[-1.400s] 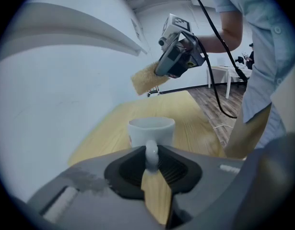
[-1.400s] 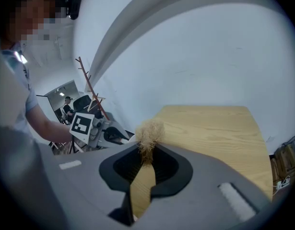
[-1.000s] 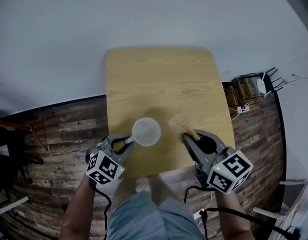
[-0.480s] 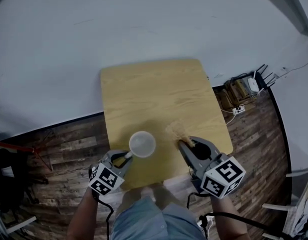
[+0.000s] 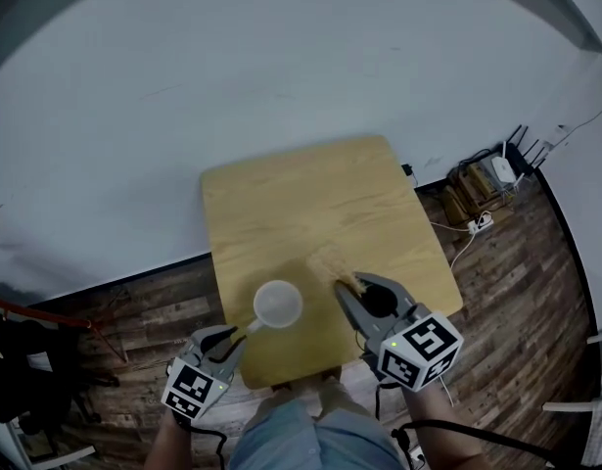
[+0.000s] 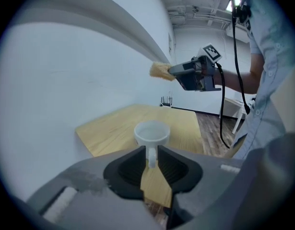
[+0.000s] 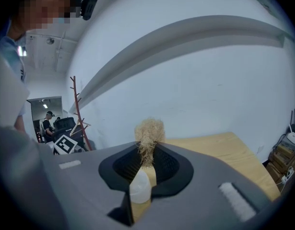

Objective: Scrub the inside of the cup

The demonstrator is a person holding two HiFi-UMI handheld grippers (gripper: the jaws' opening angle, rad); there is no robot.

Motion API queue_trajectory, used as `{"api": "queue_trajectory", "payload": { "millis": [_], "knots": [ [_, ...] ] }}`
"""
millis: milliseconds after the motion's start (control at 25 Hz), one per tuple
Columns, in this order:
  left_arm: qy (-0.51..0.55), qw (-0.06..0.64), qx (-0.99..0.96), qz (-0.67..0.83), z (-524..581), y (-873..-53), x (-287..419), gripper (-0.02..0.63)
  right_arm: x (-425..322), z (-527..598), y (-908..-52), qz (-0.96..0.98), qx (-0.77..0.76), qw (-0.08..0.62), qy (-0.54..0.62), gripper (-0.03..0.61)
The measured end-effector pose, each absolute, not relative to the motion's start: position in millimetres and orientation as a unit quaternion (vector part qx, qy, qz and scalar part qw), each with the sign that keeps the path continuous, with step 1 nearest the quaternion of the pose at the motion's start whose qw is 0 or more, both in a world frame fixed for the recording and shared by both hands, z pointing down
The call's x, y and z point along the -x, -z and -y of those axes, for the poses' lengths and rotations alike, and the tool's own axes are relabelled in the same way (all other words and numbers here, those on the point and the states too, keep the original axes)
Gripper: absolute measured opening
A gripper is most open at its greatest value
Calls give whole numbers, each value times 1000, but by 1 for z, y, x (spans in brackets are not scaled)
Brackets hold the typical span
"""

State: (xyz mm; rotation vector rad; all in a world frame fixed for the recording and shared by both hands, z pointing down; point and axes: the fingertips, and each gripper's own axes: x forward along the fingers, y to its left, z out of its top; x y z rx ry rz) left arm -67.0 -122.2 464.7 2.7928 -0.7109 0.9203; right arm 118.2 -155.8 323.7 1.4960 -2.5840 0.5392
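A white cup [image 5: 278,305] stands upright on the wooden table [image 5: 310,204], near its front edge, with its handle [image 6: 151,155] pointing back at me. My left gripper [image 5: 228,342] is low at the table edge. Its jaws are opening, with the handle between the tips and a thin gap on each side. My right gripper [image 5: 346,288] hovers right of the cup, shut on a tan fibrous scrubber [image 7: 149,132] that sticks out past the tips. The left gripper view shows that scrubber [image 6: 160,71] held above the table. The cup's inside looks empty.
A white wall rises behind the table. Wood-plank floor [image 5: 516,253] surrounds it. Cables and a router [image 5: 496,169] lie on the floor at the right. A red coat stand [image 7: 77,104] and dark gear [image 5: 17,351] are at the left.
My left gripper has drawn back a little from the cup and its jaws have widened around the handle. The right gripper still holds the scrubber. The head view has tilted up.
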Motion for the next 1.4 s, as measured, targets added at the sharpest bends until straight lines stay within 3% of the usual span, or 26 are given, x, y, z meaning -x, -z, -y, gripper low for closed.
{"api": "queue_trajectory", "payload": {
  "millis": [320,480,840,1400],
  "knots": [
    [-233,8,-913,334,156,-374,40,101,-111,165,-282,866,-485,23,-121,57],
    [-135,54,-913,382,177,-330,18,21,-102,174,-265,872,-481,15,-90,58],
    [-35,6,-870,492,201,-248,11,21,-83,192,-245,868,-493,29,-38,58],
    [-18,15,-858,513,194,-239,11,21,-76,186,-246,864,-500,41,-26,54]
  ]
}}
